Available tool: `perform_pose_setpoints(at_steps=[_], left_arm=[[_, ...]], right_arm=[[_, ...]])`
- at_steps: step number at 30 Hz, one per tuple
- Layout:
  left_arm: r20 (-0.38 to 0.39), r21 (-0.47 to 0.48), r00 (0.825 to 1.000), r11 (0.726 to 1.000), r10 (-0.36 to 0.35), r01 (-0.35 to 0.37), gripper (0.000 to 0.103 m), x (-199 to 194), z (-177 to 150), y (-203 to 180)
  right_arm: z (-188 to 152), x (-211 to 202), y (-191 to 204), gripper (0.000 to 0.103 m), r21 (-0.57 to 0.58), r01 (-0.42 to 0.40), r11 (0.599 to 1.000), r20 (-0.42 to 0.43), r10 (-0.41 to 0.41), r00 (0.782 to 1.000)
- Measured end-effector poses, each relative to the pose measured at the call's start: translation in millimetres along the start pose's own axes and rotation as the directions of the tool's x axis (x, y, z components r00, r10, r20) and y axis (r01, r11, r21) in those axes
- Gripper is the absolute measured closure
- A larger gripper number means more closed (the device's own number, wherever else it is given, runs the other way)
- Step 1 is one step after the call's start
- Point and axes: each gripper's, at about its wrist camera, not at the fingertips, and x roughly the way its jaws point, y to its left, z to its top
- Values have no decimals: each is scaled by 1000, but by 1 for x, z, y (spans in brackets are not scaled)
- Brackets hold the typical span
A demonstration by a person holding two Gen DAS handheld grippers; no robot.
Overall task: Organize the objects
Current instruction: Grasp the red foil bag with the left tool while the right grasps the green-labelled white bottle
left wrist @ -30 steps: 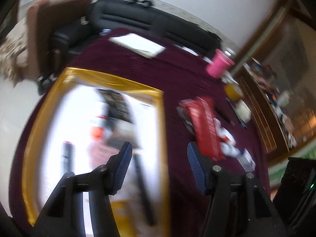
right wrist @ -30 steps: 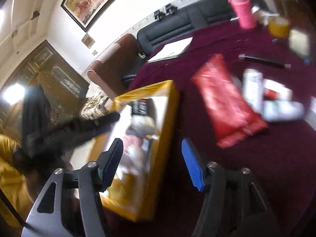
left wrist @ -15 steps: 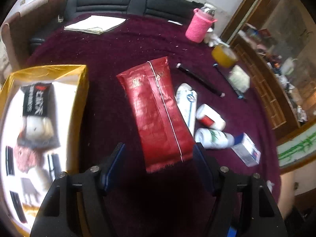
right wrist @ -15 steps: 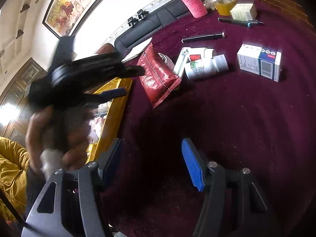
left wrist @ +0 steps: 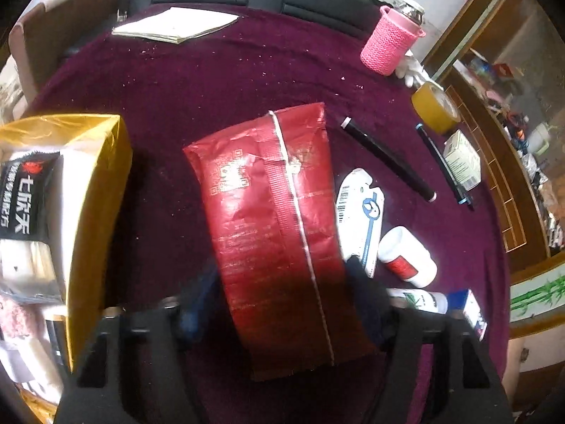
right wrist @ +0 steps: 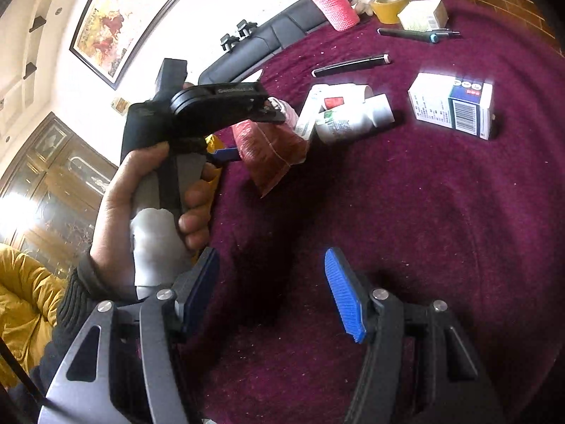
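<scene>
A red foil packet lies flat on the maroon cloth. My left gripper points down over its near end. The blurred fingers stand on either side of it and the jaws are closing, though no firm press shows. The right wrist view shows that left gripper in a hand, straddling the red packet. My right gripper hangs open over bare cloth with nothing between its fingers. The gold box, holding several items, stands left of the packet.
Right of the packet lie a white blister pack, two white bottles, a blue-white carton and a black pen. Farther back are a pink sleeved bottle, a yellow tape roll and papers.
My left gripper swung from over the gold box to the red packet, sank, widened, then narrowed around it. The right gripper turned from the box to bare cloth, then held still.
</scene>
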Motion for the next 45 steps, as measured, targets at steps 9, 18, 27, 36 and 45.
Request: perform_pose_setpoints(at_steps=[9, 18, 27, 36, 45], left_arm=[[-90, 60, 996, 998, -9, 15, 68, -21, -24, 3], [-131, 120, 990, 990, -53, 69, 68, -69, -103, 25], [-116, 154, 992, 986, -49, 67, 67, -78, -133, 33], [-111, 166, 992, 984, -51, 70, 67, -81, -134, 38], [-121, 174, 990, 981, -69, 89, 67, -80, -137, 36]], right_arm=[[1, 4, -7, 42, 20, 8, 1000, -18, -8, 1000], [22, 4, -28, 42, 87, 63, 994, -28, -60, 998], [85, 37, -55, 43, 322, 192, 927, -83, -174, 981], [133, 74, -53, 43, 381, 356, 853, -121, -336, 934], [125, 77, -37, 49, 254, 483, 838, -154, -458, 876]])
